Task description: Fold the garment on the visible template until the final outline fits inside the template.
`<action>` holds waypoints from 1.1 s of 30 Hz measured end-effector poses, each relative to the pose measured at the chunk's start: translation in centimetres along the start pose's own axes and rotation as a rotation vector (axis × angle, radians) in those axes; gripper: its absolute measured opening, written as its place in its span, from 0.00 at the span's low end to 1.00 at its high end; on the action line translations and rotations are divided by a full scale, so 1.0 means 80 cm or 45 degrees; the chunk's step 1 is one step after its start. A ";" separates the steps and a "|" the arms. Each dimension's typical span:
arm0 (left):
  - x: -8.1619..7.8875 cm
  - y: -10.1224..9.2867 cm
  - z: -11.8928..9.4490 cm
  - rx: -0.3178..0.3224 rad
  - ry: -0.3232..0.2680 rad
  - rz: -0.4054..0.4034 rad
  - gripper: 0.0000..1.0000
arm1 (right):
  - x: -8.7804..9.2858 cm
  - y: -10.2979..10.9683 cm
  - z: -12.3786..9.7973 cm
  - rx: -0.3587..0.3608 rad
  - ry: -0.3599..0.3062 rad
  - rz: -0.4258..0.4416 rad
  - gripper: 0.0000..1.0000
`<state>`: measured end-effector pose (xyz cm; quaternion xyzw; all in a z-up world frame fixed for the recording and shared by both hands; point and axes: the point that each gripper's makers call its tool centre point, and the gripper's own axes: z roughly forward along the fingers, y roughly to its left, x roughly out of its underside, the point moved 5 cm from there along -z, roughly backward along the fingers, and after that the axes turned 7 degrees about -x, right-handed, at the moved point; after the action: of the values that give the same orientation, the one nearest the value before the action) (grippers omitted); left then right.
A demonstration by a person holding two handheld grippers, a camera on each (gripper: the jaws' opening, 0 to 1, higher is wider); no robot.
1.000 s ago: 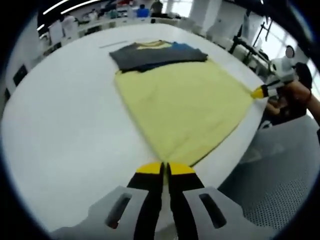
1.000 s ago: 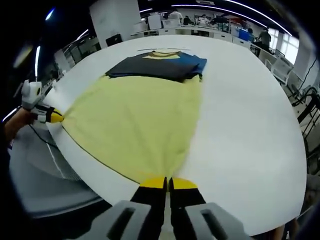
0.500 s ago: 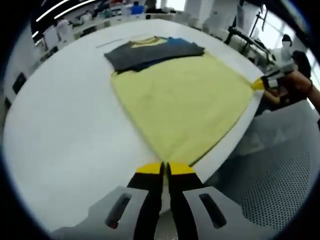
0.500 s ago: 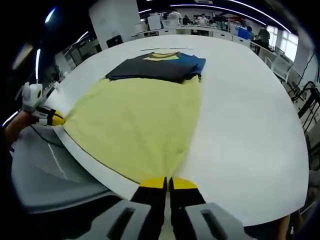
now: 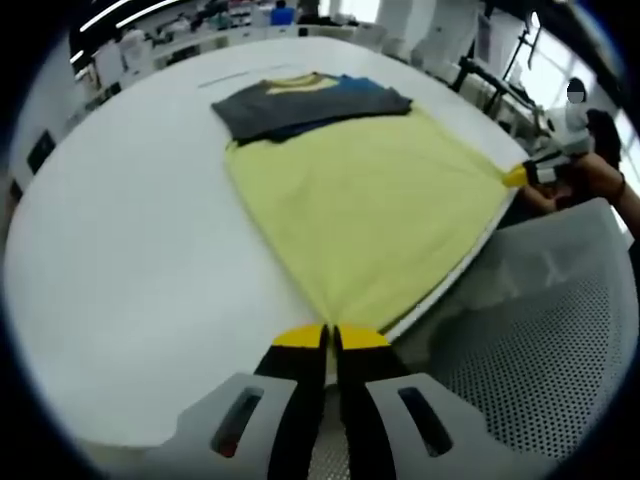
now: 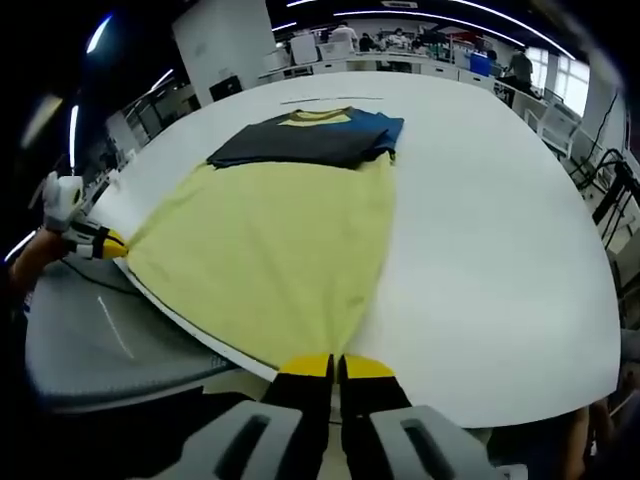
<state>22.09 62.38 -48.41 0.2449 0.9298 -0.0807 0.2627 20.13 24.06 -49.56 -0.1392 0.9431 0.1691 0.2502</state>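
A garment with a pale yellow body (image 5: pixel 370 205) and a dark grey and blue top (image 5: pixel 300 100) lies stretched over a white round table (image 5: pixel 130 270). My left gripper (image 5: pixel 330 338) is shut on one bottom corner of the yellow fabric at the table's edge. The right gripper (image 6: pixel 335 365) is shut on the other bottom corner. Each shows in the other's view: the right gripper (image 5: pixel 517 178) at the far right, the left gripper (image 6: pixel 108 243) at the far left. The yellow body (image 6: pixel 270 250) is pulled taut between them; the dark top (image 6: pixel 310 135) lies farther away.
A grey mesh chair (image 5: pixel 530 330) stands below the table's edge on the right of the left gripper view. A person's hand (image 5: pixel 600 180) holds the right gripper there. Desks and people fill the room's back (image 6: pixel 400 45).
Both grippers have drawn back past the table's edge with the yellow hem in them. The garment has slid toward that edge.
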 end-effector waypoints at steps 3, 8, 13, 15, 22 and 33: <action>0.005 -0.003 -0.002 0.008 0.001 -0.014 0.00 | 0.003 0.001 -0.001 0.005 0.003 0.011 0.00; 0.013 -0.009 -0.007 0.014 0.002 -0.036 0.00 | 0.008 0.002 -0.004 0.006 0.006 0.029 0.00; 0.015 -0.012 -0.011 0.009 0.009 -0.027 0.00 | 0.014 0.006 -0.007 0.002 0.003 0.043 0.00; 0.015 -0.013 -0.013 0.000 0.012 -0.006 0.00 | 0.016 0.008 -0.008 -0.004 0.003 0.049 0.00; 0.016 -0.014 -0.017 -0.004 0.030 -0.015 0.00 | 0.019 0.010 -0.011 -0.006 0.000 0.054 0.00; 0.004 -0.010 -0.029 0.002 -0.045 -0.110 0.00 | -0.001 0.015 -0.032 -0.011 -0.070 0.045 0.00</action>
<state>20.43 62.48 -46.55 0.2035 0.9346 -0.0970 0.2751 18.70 24.16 -47.11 -0.1190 0.9374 0.1814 0.2725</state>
